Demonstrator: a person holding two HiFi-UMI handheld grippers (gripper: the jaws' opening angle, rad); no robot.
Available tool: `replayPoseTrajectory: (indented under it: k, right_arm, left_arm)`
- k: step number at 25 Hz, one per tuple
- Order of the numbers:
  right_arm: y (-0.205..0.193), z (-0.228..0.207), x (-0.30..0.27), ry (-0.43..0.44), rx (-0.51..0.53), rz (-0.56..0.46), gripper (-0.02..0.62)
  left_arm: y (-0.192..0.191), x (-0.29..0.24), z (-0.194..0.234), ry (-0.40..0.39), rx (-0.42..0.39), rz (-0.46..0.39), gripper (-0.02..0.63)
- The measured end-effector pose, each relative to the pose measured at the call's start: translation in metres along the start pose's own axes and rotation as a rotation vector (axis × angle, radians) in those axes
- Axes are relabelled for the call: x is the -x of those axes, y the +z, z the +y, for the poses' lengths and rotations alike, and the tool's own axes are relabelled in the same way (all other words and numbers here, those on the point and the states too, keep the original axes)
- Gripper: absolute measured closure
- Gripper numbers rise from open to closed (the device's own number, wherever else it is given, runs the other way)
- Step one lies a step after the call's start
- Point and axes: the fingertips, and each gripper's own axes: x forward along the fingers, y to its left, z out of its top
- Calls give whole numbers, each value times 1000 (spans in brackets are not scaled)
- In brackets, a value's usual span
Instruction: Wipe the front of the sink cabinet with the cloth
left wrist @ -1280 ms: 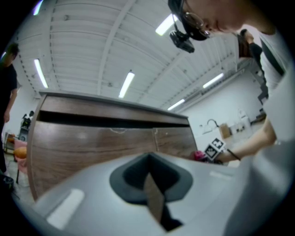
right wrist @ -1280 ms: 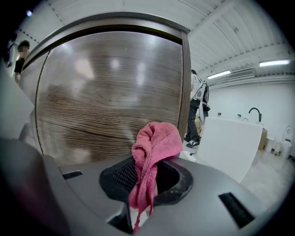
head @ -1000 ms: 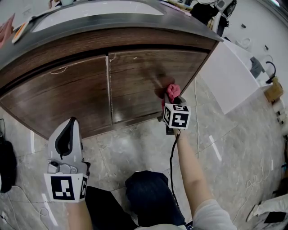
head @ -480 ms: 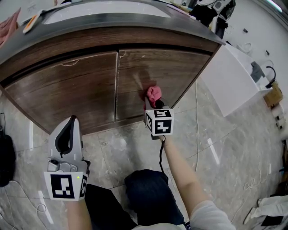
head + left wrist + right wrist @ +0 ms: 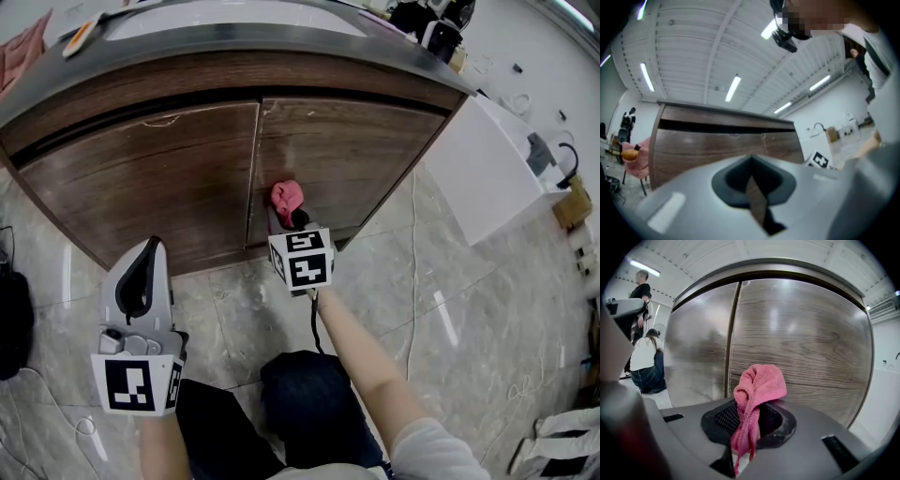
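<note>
Right gripper [image 5: 746, 427] pinches the pink cloth [image 5: 759, 383] against the cabinet door [image 5: 811, 338] ahead of its jaws; it might snag the seam [image 5: 733, 338] leftward (left gripper [image 5: 752, 185] closed, empty).

Lab-like hall, ceiling strip lights [image 5: 733, 89], sink cabinet [image 5: 159, 178], tiled floor [image 5: 450, 309]

**Cloth on the right cabinet door, beside the seam**

The dark wood sink cabinet [image 5: 56, 192] stands ahead on the grey marble-tile floor [image 5: 394, 272], under the grey countertop [image 5: 234, 39]. The pink terry cloth [image 5: 288, 197], pinched between the jaws of the right gripper [image 5: 286, 217], touches the right door [image 5: 366, 155] low down, just right of the seam [image 5: 253, 169] between the two doors. The left gripper [image 5: 145, 258] hangs at lower left, apart from the cabinet, before the left door [image 5: 141, 187]. A white flat-sided box [image 5: 478, 169] stands on the floor right of the cabinet. The person's dark-trousered knee [image 5: 314, 403] lies nearest, between both arms.
</note>
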Motion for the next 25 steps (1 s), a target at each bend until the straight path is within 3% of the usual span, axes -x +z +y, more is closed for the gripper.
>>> replayPoseTrajectory:
  k: [8,15,25]
  right_arm:
    - [5,37,-7,78,11,-6,522]
    - [2,42,-10,105,11,-26,523]
    - [-45,49,-25,125,-8,58,523]
  left_arm:
    - [-3,6,6,17,-2,8,601]
    - [-9,5,8,22,4,18,601]
    - [-21,7,9,35,0,45,601]
